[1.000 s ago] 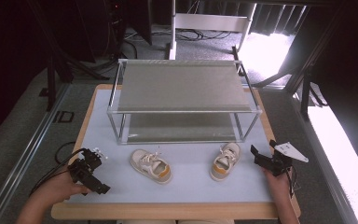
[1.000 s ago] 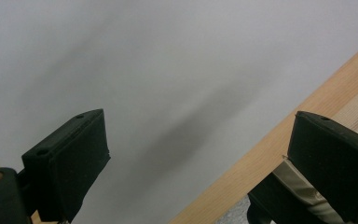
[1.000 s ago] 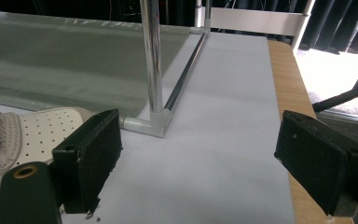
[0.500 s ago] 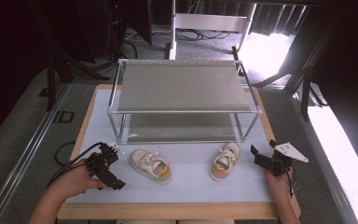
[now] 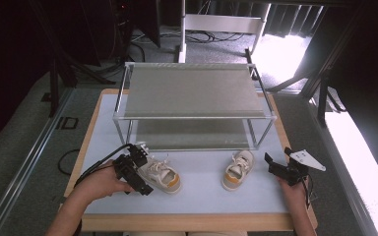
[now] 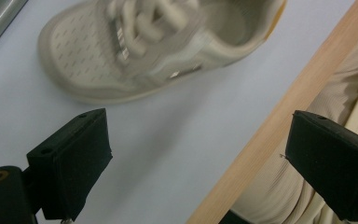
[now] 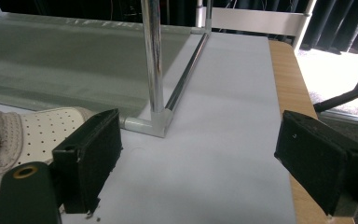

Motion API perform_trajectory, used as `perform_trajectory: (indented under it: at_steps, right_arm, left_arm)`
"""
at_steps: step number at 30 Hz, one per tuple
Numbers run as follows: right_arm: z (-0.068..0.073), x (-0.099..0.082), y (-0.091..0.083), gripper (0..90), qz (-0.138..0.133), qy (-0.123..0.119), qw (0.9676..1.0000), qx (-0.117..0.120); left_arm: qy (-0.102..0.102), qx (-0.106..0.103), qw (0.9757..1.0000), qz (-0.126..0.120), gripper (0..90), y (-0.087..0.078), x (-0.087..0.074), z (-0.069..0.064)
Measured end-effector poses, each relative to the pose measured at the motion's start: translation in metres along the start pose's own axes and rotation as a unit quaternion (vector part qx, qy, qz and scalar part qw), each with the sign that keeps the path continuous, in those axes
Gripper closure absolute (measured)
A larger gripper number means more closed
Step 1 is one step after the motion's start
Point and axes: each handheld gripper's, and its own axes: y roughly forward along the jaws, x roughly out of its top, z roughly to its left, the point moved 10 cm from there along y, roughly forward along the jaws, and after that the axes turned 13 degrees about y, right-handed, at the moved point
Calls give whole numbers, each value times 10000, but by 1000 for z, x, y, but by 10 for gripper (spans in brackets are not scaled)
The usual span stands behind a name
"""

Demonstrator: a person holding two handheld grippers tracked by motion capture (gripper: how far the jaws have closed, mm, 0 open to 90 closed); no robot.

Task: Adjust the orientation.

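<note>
While both shoes lie ungrasped at lower centre, the rack is left unfilled; both grippers' fingers are held open.

Table carries rack; two shoes, seemingly beige.

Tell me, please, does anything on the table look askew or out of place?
The two shoes are not paired up: the left shoe lies at a slant, toe toward the left gripper, while the right shoe points toward the rack. Nothing looks spilled or damaged.
</note>
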Motion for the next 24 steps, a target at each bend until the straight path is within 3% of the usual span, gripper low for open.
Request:
perform_trajectory:
  at_steps: [11,14,19,21,24]
  right_arm:
    - [0,0,0,140,4,2,10000,20]
    - [0,0,0,140,6,1,10000,22]
    - [0,0,0,140,5,8,10000,29]
    - [0,0,0,140,8,8,10000,29]
    - [0,0,0,141,9,20,10000,32]
  left_arm:
    - [420,-228,9989,-5,62,7,39,-20]
    - [517,-262,9983,-104,62,10,49,-23]
    - [500,-315,9980,-226,63,15,62,-25]
    - [470,-284,9983,-178,143,18,65,-24]
    - [413,-313,9986,-87,169,24,67,-24]
